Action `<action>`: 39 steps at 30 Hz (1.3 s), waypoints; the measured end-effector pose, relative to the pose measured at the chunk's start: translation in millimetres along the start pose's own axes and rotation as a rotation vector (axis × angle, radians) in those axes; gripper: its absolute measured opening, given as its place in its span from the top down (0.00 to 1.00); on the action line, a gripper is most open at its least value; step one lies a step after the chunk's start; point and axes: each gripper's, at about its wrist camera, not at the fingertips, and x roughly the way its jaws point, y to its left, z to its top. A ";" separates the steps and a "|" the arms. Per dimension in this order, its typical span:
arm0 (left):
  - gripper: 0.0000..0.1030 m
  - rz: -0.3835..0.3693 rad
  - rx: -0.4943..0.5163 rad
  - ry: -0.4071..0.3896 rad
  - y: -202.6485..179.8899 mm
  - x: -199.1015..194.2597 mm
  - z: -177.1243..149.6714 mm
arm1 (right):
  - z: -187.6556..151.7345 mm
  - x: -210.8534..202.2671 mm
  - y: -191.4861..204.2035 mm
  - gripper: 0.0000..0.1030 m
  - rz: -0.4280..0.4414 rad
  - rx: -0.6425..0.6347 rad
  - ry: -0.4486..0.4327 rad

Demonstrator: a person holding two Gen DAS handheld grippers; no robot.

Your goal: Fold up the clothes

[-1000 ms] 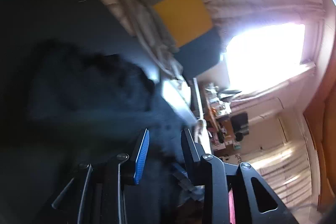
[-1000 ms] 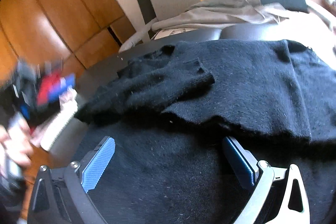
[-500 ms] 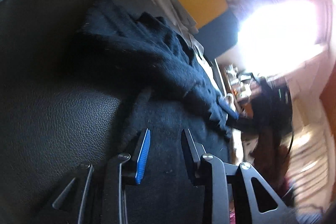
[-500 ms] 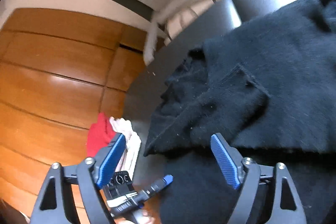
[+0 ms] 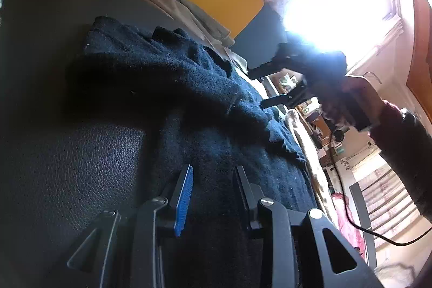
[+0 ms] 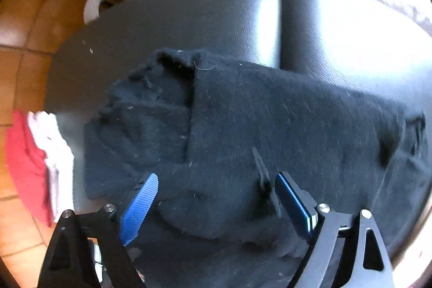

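While the black sweater [image 6: 270, 126] lies half folded | right tongs [image 6: 216, 196] spread, empty | left tongs [image 5: 213, 180] narrowly apart, pinching nothing | more folds remain

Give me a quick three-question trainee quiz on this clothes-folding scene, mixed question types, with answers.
1. True or false: the black sweater lies on a wooden table.
2. The folded pile beside the seat is: A red and white, B green, C yellow?
3. What lies under the left gripper and its fingers?
Key: 1 false, a black leather seat; 2 A; 3 the black sweater.
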 end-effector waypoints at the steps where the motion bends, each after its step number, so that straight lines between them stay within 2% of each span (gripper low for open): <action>1: 0.71 0.000 0.002 -0.001 0.0 -0.3 -0.1 | 2.3 5.0 3.3 0.13 -0.021 -0.014 0.011; 4: 0.71 0.000 0.006 -0.007 -0.6 -0.9 -0.7 | -0.3 19.3 20.8 0.15 -0.099 -0.114 0.029; 6: 0.71 0.001 0.007 -0.006 -1.2 -0.9 -0.3 | -12.4 25.8 38.6 0.44 -0.198 -0.234 0.015; 7: 0.71 0.002 0.007 -0.006 -2.3 1.2 -0.2 | -18.8 23.2 46.3 0.56 -0.213 -0.278 -0.004; 8: 0.71 0.002 0.008 -0.006 -2.8 1.7 -0.2 | -25.2 20.6 54.0 0.80 -0.228 -0.323 -0.024; 9: 0.71 0.003 0.009 -0.006 -3.2 1.9 -0.2 | -32.3 13.3 59.0 0.89 -0.220 -0.346 -0.049; 12: 0.71 0.008 0.004 0.003 -4.2 1.7 1.0 | -61.4 -15.2 71.5 0.88 -0.208 -0.424 -0.157; 15: 0.71 0.005 -0.029 0.023 -2.7 -1.1 3.6 | -111.5 -45.3 74.9 0.88 -0.195 -0.508 -0.281; 17: 0.70 -0.043 -0.106 0.032 5.0 -5.3 5.0 | -155.8 -55.5 65.3 0.88 -0.191 -0.563 -0.360; 19: 0.70 -0.098 -0.186 0.027 14.4 -10.6 4.8 | -176.3 -53.0 42.9 0.85 -0.247 -0.565 -0.385; 20: 0.69 -0.107 -0.207 0.024 17.3 -12.9 4.0 | -181.8 -50.3 28.2 0.83 -0.248 -0.560 -0.388; 21: 0.69 -0.115 -0.226 0.020 20.0 -15.2 3.2 | -189.9 -45.2 18.1 0.80 -0.232 -0.538 -0.389; 23: 0.70 -0.097 -0.224 0.021 19.6 -19.1 0.8 | -210.2 -36.2 -13.9 0.66 -0.112 -0.393 -0.396; 27: 0.69 -0.039 -0.175 0.037 11.5 -22.0 -4.4 | -245.2 -34.4 -58.1 0.59 0.141 -0.153 -0.459; 29: 0.70 -0.022 -0.161 0.042 9.3 -22.9 -5.8 | -256.8 -31.6 -74.7 0.52 0.278 -0.031 -0.505; 31: 0.70 -0.015 -0.156 0.048 7.9 -23.1 -6.7 | -260.9 -21.8 -89.5 0.51 0.370 0.082 -0.528; 35: 0.70 -0.014 -0.147 0.052 7.7 -25.6 -8.0 | -268.8 -8.0 -106.0 0.49 0.377 0.197 -0.570; 39: 0.70 -0.018 -0.149 0.048 9.5 -27.5 -9.9 | -271.1 1.4 -100.3 0.49 0.404 0.210 -0.584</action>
